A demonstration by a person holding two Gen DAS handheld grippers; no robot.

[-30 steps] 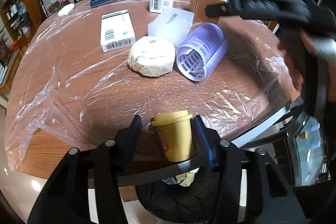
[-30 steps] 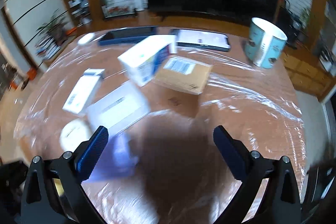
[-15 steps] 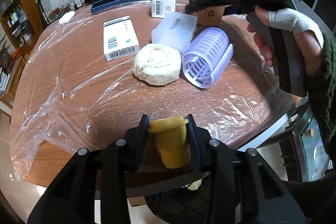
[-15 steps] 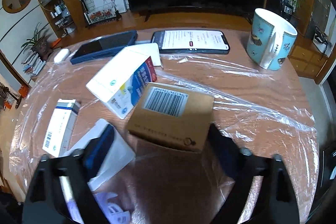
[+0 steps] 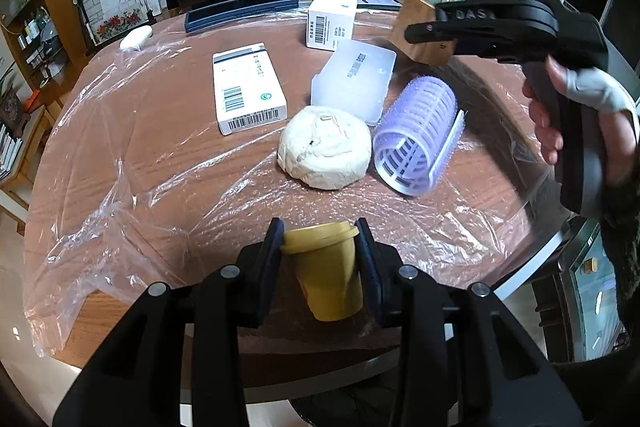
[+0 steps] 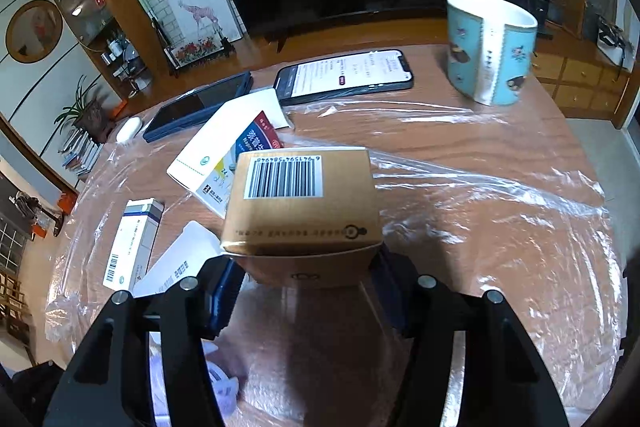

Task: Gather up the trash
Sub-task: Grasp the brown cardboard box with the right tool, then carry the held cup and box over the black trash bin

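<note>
So the left gripper (image 5: 320, 259) is squeezed tight on a little yellow cup (image 5: 326, 269), both pads pressing its sides just under the lid rim, low in the middle of the left wrist view, right at the near edge of the round wooden table (image 5: 160, 155). The right gripper (image 6: 304, 291) is clamped on a brown cardboard box (image 6: 304, 211), barcode face up, sitting dead center in the right wrist view.

Plastic film (image 5: 100, 219) covers most of the tabletop. In the middle of the left view there's a crumpled white paper wad (image 5: 324, 153) touching a purple hair roller (image 5: 418, 135) lying on its side to its right. Just behind those sits a frosted plastic case (image 5: 356, 79), and further left a flat white box with barcodes (image 5: 248, 93). Another white box (image 5: 330, 19) stands near the top center.

In the right view, upper right, there's a teal mug (image 6: 490, 49), with a lit phone (image 6: 346, 73) lying flat to its left.
</note>
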